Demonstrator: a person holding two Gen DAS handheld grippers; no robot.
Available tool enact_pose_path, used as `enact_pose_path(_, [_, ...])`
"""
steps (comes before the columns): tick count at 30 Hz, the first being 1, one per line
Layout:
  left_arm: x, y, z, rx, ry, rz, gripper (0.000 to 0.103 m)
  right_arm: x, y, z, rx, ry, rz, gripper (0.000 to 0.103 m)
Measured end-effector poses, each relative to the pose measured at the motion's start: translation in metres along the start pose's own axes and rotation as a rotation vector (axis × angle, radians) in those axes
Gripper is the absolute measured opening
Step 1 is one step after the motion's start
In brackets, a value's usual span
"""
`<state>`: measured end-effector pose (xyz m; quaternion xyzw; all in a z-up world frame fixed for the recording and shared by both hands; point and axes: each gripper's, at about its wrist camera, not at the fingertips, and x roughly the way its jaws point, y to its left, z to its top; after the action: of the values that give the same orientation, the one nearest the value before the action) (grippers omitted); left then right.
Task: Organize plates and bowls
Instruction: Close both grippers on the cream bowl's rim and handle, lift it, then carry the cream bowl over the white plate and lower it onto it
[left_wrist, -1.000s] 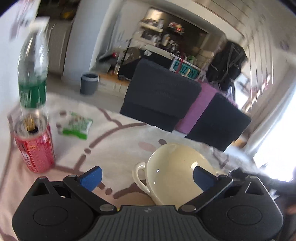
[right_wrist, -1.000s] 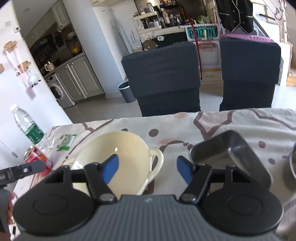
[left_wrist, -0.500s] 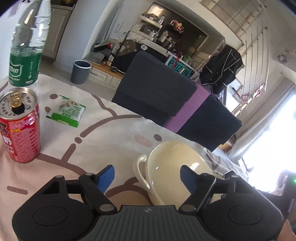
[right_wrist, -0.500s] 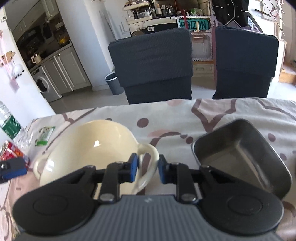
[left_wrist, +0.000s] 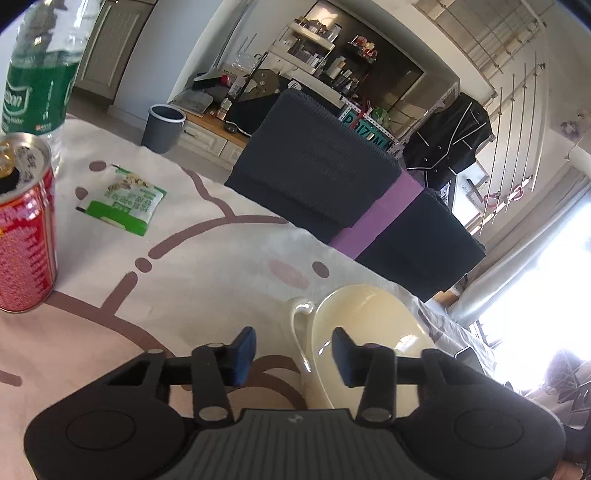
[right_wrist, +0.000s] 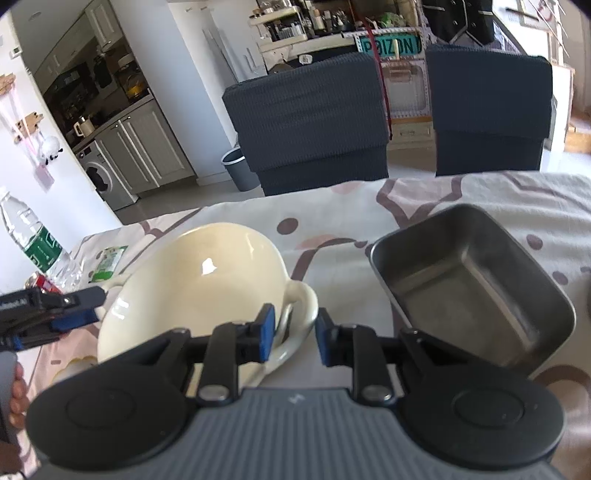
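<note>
A cream two-handled bowl stands on the patterned tablecloth. My left gripper straddles its left handle and the rim beside it. Its jaws are closing, and the blue pads stand apart from the handle. In the right wrist view the left gripper's fingers reach in at the bowl's far side. My right gripper is shut on the bowl's right handle, with a pad against each side of the loop. An empty steel rectangular tray sits just right of the bowl.
A red drink can, a green-labelled water bottle and a green snack packet stand at the table's left end. Two dark chairs are pushed in at the far edge. A person's hand holds the left gripper.
Both grippers have sunk toward the bowl. The right jaws went from wide apart to shut on the right handle. The left jaws have narrowed around the left handle.
</note>
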<state>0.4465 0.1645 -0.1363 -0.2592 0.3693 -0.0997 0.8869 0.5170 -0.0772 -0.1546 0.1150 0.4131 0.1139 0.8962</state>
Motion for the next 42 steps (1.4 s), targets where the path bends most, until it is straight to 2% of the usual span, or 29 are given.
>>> enact_pose_path(1, [0.001, 0.000, 0.001, 0.006, -0.002, 0.006, 0.033, 0.001, -0.001, 0.001, 0.004, 0.000, 0.007, 0.029])
enact_pose_path(2, [0.002, 0.000, 0.002, 0.012, -0.005, 0.010, 0.032, 0.002, -0.002, 0.001, 0.002, 0.001, 0.012, 0.029])
enact_pose_path(5, [0.003, 0.001, 0.002, 0.023, -0.034, -0.005, 0.031, 0.002, -0.002, -0.001, -0.009, -0.002, 0.010, 0.029])
enact_pose_path(9, [0.009, 0.002, 0.001, 0.006, -0.021, -0.043, 0.030, 0.008, -0.001, -0.002, 0.011, -0.021, 0.002, 0.028])
enact_pose_path(12, [0.015, 0.002, 0.000, 0.005, -0.010, -0.046, 0.020, 0.010, -0.004, -0.002, 0.026, -0.025, 0.016, 0.027])
enact_pose_path(14, [0.018, 0.003, 0.000, -0.003, -0.007, -0.047, 0.020, 0.009, -0.007, -0.001, 0.035, -0.023, 0.026, 0.027])
enact_pose_path(18, [0.027, -0.005, -0.003, 0.028, 0.040, -0.025, 0.019, 0.008, -0.001, -0.002, -0.004, -0.033, 0.006, 0.028])
enact_pose_path(22, [0.026, -0.012, -0.006, 0.066, 0.014, 0.013, 0.020, 0.006, -0.002, 0.000, 0.003, -0.024, 0.008, 0.027])
enact_pose_path(25, [0.024, -0.028, -0.012, 0.185, -0.013, 0.086, 0.022, 0.002, 0.003, -0.003, -0.035, -0.060, -0.018, 0.027])
enact_pose_path(26, [0.023, -0.030, -0.012, 0.185, -0.018, 0.090, 0.022, 0.002, 0.006, -0.004, -0.063, -0.065, -0.032, 0.028])
enact_pose_path(28, [0.019, -0.033, -0.011, 0.187, -0.029, 0.083, 0.021, 0.001, 0.009, -0.005, -0.100, -0.065, -0.055, 0.028])
enact_pose_path(35, [-0.005, -0.058, -0.012, 0.260, -0.067, 0.065, 0.021, -0.013, -0.002, -0.005, -0.034, -0.067, -0.024, 0.028])
enact_pose_path(42, [-0.071, -0.100, -0.019, 0.258, -0.093, -0.015, 0.021, -0.081, -0.005, -0.002, -0.029, -0.118, 0.005, 0.028])
